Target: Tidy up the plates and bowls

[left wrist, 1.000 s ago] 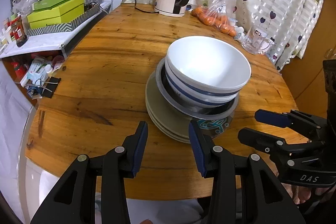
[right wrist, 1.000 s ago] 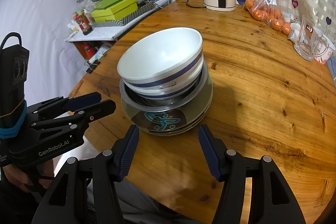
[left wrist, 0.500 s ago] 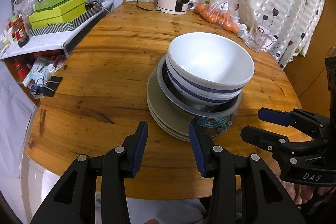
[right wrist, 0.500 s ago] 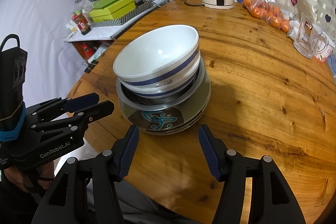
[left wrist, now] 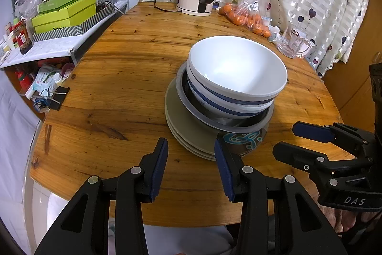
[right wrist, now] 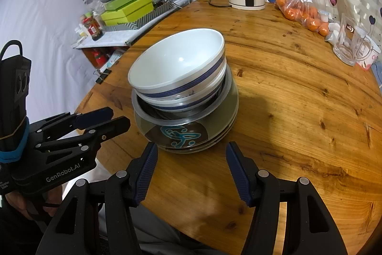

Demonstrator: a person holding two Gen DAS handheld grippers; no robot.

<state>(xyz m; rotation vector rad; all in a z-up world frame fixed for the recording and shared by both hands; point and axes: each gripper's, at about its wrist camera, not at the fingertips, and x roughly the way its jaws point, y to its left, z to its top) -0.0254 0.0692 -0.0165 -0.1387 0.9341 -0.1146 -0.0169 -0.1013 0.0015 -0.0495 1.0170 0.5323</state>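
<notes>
Left wrist view is showing the left tool (left wrist: pixel 191 167) hanging over the near edge of the round wooden tabletop (left wrist: pixel 114 87), its blue-padded jaws standing apart with nothing between them. Just beyond its tips is sitting the stack: grey-green plates (left wrist: pixel 181 126) at the bottom, a dark patterned plate (left wrist: pixel 243 140) peeking out, a steel basin (left wrist: pixel 238 127) on them, and two blue-banded white bowls (left wrist: pixel 236 78) nested on top. The stack is lying ahead and slightly right of this tool, near but not touching; the right tool (left wrist: pixel 300 140) is waiting off its right side, also parted and empty. Judging by this, everything is already gathered into one pile, so the step in hand is likely a last check or a straightening nudge, and it is best done low on the plate rims, gently, since the top bowl is sitting tilted. Right wrist view is showing the right tool (right wrist: pixel 191 170) with jaws apart and empty, the stack directly ahead of its tips, close but clear, and the left tool (right wrist: pixel 114 117) hanging beside the stack's left edge.
</notes>
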